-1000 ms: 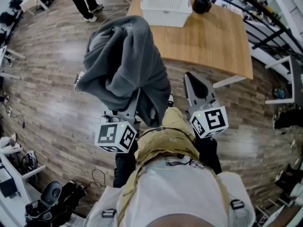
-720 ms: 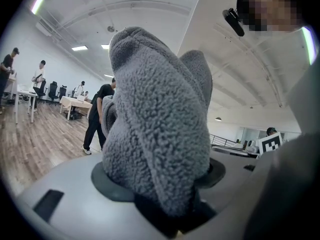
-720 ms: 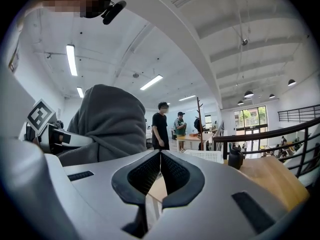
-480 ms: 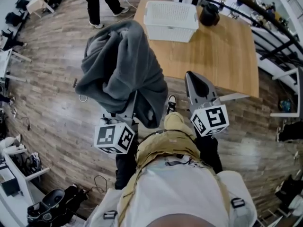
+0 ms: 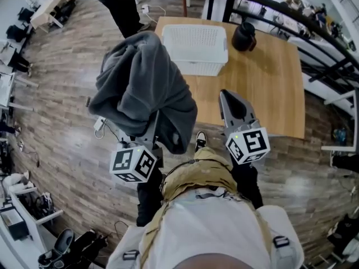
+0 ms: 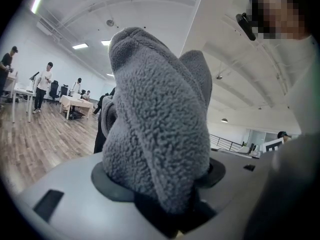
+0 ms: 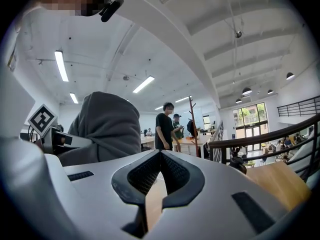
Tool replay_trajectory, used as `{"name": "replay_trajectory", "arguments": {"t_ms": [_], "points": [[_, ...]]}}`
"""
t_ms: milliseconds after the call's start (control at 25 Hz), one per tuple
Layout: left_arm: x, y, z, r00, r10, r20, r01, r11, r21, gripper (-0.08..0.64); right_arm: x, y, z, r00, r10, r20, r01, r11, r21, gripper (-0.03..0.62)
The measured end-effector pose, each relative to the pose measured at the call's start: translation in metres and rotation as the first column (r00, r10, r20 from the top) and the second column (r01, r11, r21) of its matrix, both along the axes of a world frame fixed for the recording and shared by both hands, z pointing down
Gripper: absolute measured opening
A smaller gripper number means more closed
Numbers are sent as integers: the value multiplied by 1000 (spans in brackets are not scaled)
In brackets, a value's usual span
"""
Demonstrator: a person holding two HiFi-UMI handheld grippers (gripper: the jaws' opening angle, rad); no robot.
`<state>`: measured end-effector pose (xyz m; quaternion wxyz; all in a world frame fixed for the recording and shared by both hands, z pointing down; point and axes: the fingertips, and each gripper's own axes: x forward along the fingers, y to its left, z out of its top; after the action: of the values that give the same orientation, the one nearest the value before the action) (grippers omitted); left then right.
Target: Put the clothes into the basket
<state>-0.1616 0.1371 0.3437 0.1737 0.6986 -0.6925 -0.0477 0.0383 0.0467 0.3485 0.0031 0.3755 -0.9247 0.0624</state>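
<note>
Wooden table [image 5: 263, 88], white basket [image 5: 195, 49], black jug [image 5: 244, 36] beside; grey fleece [image 5: 143, 88] in front

Wood-plank floor [image 5: 56, 150]; ceiling strip lights [image 7: 62, 66]

Fleece garment [image 6: 160, 124]: grey cloth with a nubbly, matt pile, lying in soft folds. Basket [image 5: 195, 49]: white plastic, its walls a fine open lattice. Worktop [image 5: 269, 88]: pale wood, smooth, with a low sheen. Floor [image 5: 61, 122]: wood-look planks in mixed browns, faintly glossy. Right tongs [image 7: 159, 156]: smooth, matt, light-grey plastic shell; pads [image 7: 145, 174] are black with a fine ribbed texture. Black vessel [image 5: 244, 37]: smooth, slightly glossy. Railing [image 5: 291, 15]: dark metal.
</note>
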Motion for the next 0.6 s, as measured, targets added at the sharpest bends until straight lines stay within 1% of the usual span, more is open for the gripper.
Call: {"name": "replay_trajectory", "arguments": {"t_ms": [160,280,600], "points": [[15,-42,-3,1000,9,28,-8,1000,-4,293,10,-45,-2,1000,0,12,0,1000,0,21],[25,-68,-6,999,7,32,-7,1000,-4,293,15,-70,-6,1000,-15,17,15,1000,7,21],[24,-101,-2,999,-2,47,3,1000,-29,293,17,-102,0,999,-19,30,19,1000,-10,21]]}}
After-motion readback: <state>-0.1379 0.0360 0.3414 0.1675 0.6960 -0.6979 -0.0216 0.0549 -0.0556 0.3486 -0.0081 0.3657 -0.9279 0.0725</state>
